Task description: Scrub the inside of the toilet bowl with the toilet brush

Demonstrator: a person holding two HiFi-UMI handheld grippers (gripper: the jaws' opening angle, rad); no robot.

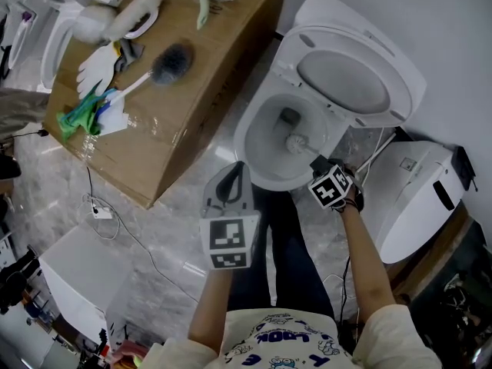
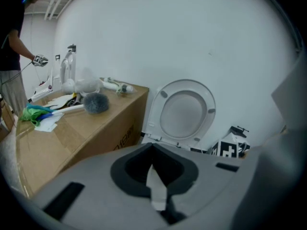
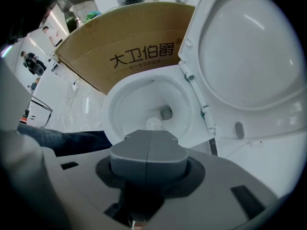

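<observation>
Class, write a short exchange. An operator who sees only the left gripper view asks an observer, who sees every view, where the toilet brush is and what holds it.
Operator: I see the raised seat, but I can't see into the bowl. Where is the brush?
Observer: The toilet brush has its head down inside the toilet bowl, beside the outlet.
Operator: What holds it?
Observer: The right gripper holds it, with its jaws shut on the handle.
</observation>
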